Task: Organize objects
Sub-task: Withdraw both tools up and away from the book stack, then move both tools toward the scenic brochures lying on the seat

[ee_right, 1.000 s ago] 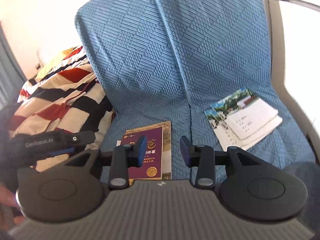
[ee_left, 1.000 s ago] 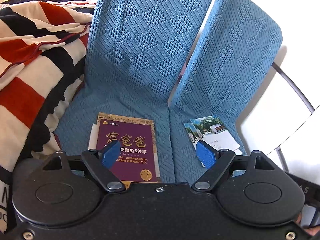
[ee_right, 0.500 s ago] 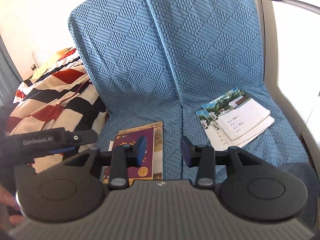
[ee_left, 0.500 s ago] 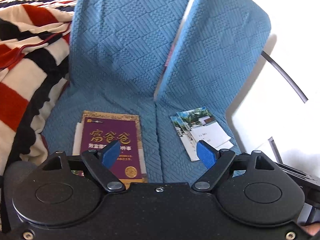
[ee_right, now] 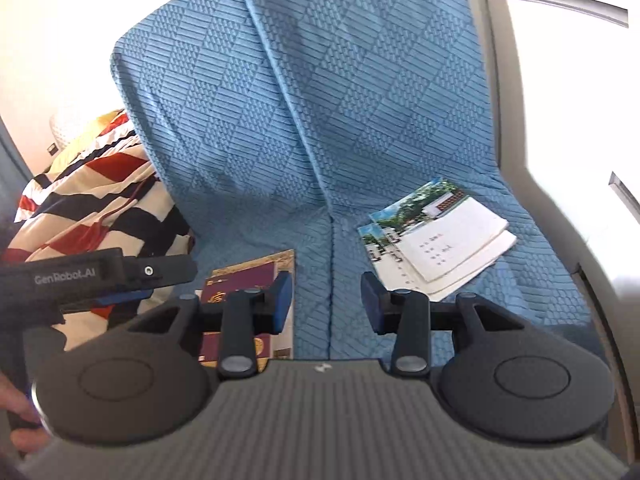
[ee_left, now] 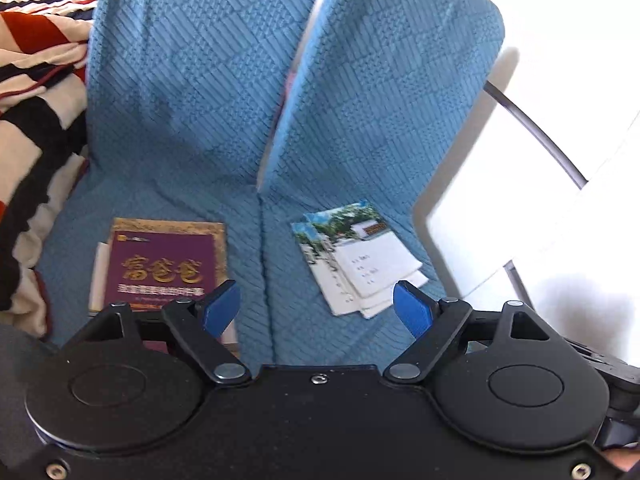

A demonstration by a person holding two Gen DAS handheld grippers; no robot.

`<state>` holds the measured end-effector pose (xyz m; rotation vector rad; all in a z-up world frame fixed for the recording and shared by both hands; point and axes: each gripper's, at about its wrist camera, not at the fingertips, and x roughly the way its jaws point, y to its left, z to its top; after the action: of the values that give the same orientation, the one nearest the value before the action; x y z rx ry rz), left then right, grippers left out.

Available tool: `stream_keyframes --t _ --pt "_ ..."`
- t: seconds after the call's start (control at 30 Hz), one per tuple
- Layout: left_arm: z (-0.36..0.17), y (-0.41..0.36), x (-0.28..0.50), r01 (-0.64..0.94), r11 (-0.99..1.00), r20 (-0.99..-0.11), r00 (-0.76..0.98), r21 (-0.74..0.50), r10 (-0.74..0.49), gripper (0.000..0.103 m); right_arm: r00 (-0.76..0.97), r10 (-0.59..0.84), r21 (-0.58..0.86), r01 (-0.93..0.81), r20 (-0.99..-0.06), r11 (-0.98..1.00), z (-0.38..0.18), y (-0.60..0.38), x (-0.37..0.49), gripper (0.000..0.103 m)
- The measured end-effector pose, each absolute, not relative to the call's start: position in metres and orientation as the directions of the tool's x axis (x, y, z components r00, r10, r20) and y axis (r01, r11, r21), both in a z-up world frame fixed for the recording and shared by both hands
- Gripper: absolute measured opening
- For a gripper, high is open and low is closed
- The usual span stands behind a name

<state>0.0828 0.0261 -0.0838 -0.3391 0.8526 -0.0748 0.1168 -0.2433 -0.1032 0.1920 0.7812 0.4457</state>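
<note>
We see two blue-covered seats side by side. Purple book lies flat on the left seat cushion, near its front edge; a stack of booklets lies askew on the right cushion. Left claw spread wide — nothing between its pads. Right claw narrower, also empty, above the seam between cushions.

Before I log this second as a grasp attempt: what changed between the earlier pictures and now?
No grasp. Both views have drifted: the purple book and the stack of booklets sit slightly further off in the frames, and the striped blanket has slid toward the left edge. The left gripper and right gripper stayed open and empty. Book and booklets lie on the blue seat cover as before.
</note>
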Motion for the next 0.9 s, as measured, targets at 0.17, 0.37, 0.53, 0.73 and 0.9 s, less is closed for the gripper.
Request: stream_keyframes --t 0.17,0.37,0.53,0.73,0.9 --pt "-0.09 0.006 0.09 -0.051 0.939 -0.721 0.656 -0.34 -0.225 0.083 0.639 0.423 0.312 -0.287 -0.643 0.906 -0.105 -0.26 0.12 0.042" --pt "-0.094 -0.014 0.096 -0.015 0.939 -0.711 0.658 -0.345 -0.251 0.087 0.666 0.392 0.31 -0.245 -0.634 0.919 -0.11 -0.281 0.123 0.046" --pt "-0.109 -0.027 0.104 -0.017 0.938 -0.735 0.625 -0.347 -0.261 0.087 0.669 0.359 0.311 -0.197 -0.651 0.93 -0.125 -0.298 0.127 0.053" --pt "-0.126 -0.032 0.117 -0.057 0.924 -0.743 0.614 -0.378 -0.266 0.087 0.667 0.333 0.308 -0.161 -0.667 0.938 -0.152 -0.311 0.139 0.053" --pt "-0.14 -0.047 0.129 -0.02 0.911 -0.733 0.601 -0.411 -0.318 0.087 0.678 0.313 0.295 -0.146 -0.666 0.944 -0.168 -0.322 0.151 0.053"
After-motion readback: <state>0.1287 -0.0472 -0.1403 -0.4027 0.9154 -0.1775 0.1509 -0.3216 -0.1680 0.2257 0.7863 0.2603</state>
